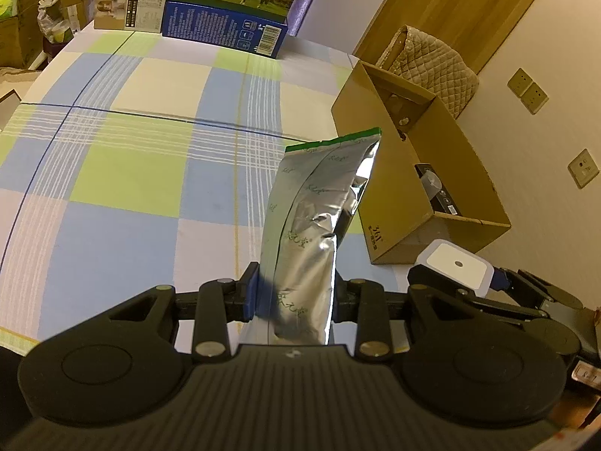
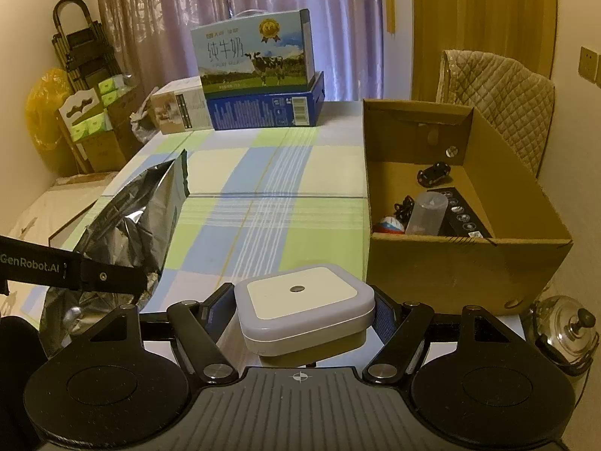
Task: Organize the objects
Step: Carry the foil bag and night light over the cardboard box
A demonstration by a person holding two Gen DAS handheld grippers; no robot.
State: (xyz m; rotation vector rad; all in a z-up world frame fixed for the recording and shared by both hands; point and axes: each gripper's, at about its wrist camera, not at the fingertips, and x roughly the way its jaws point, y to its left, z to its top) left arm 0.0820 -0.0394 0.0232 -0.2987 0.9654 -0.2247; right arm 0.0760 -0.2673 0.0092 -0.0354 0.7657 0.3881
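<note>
My left gripper (image 1: pixel 295 297) is shut on a silver foil pouch (image 1: pixel 311 225) with a green top edge, held upright above the checked tablecloth (image 1: pixel 131 158). The same foil pouch (image 2: pixel 131 221) shows at the left of the right wrist view. My right gripper (image 2: pixel 306 312) is shut on a small white square device (image 2: pixel 304 308) with a grey rim and a round dot on top. That white device (image 1: pixel 456 265) also appears at the lower right of the left wrist view. An open cardboard box (image 2: pixel 450 263) stands at the right, just ahead of the white device.
Inside the box lie a toy car (image 2: pixel 434 173), a clear plastic cup (image 2: pixel 426 212), a black card and a small ball. Milk cartons (image 2: pixel 259 71) and a beige box (image 2: pixel 182 109) stand at the table's far end. A quilted chair (image 2: pixel 499 94) is behind the box. A metal kettle (image 2: pixel 567 329) sits at the lower right.
</note>
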